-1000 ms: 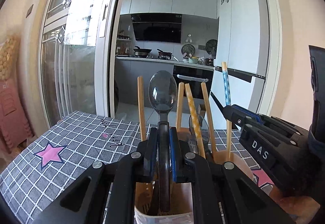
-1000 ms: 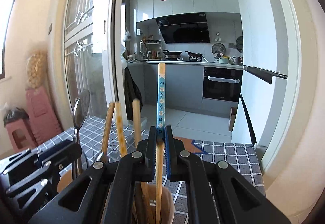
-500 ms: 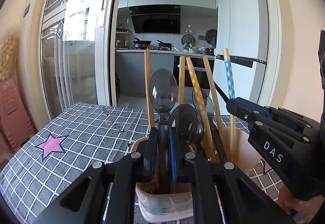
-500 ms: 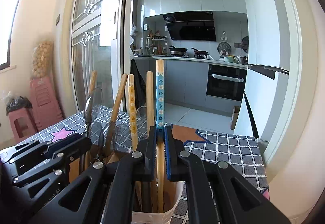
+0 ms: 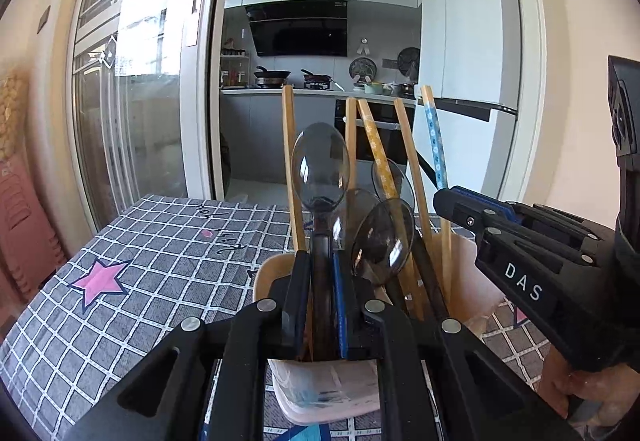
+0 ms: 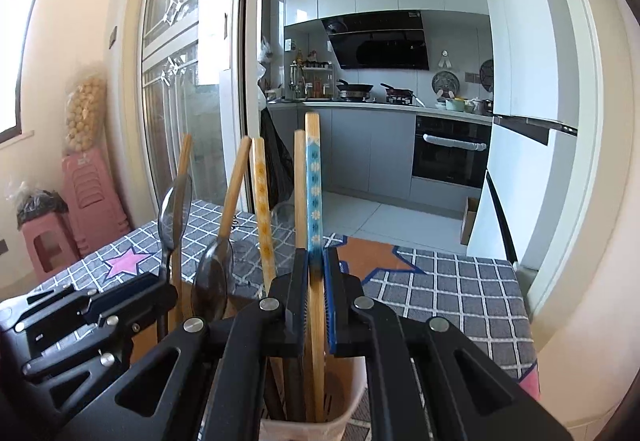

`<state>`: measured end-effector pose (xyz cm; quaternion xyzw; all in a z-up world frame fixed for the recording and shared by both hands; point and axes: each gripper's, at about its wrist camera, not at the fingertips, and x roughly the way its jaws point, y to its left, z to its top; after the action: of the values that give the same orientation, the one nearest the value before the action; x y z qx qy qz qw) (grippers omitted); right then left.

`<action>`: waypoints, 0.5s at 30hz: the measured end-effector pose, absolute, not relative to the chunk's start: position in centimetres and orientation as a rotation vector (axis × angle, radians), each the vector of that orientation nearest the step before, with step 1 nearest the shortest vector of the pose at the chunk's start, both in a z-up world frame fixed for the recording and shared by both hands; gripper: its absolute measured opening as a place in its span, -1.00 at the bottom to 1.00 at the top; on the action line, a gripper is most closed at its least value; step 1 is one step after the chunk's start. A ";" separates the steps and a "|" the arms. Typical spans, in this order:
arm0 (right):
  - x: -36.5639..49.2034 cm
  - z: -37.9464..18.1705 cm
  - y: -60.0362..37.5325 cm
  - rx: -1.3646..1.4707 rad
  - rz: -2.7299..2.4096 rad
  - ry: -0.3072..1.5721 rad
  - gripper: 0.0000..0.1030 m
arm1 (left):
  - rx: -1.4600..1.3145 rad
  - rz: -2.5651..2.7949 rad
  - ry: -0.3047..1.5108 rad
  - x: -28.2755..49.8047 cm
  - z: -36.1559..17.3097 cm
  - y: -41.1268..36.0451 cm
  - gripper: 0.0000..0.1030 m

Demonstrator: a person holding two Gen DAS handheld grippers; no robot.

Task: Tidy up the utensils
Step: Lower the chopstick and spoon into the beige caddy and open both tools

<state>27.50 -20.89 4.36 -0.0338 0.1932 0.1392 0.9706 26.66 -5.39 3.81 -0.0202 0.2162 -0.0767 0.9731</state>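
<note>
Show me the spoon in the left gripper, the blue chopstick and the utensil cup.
spoon (image 5: 320, 169), left wrist view, bowl.
blue chopstick (image 6: 313, 185), right wrist view, patterned upper shaft.
utensil cup (image 5: 328, 385), left wrist view, near outer wall.

Your left gripper (image 5: 322, 305) hides the spoon (image 5: 320, 169) handle below its bowl — the holder (image 5: 276, 273) bottom is cut off by the picture's edge, and the chopstick (image 6: 313, 201) tip inside stays unseen.

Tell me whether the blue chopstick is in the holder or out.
In. The blue chopstick stands upright, its lower end inside the holder, with the right gripper shut on it.
</note>
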 end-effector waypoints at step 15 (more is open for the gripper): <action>27.8 7.1 -21.5 0.020 0.392 0.456 -0.32 | -0.069 -0.160 0.470 26.7 3.9 -4.7 -0.18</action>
<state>27.76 -21.50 7.07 0.0098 0.2246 0.1931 0.9551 26.70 -4.67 3.93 -0.0340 0.2327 -0.0794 0.9687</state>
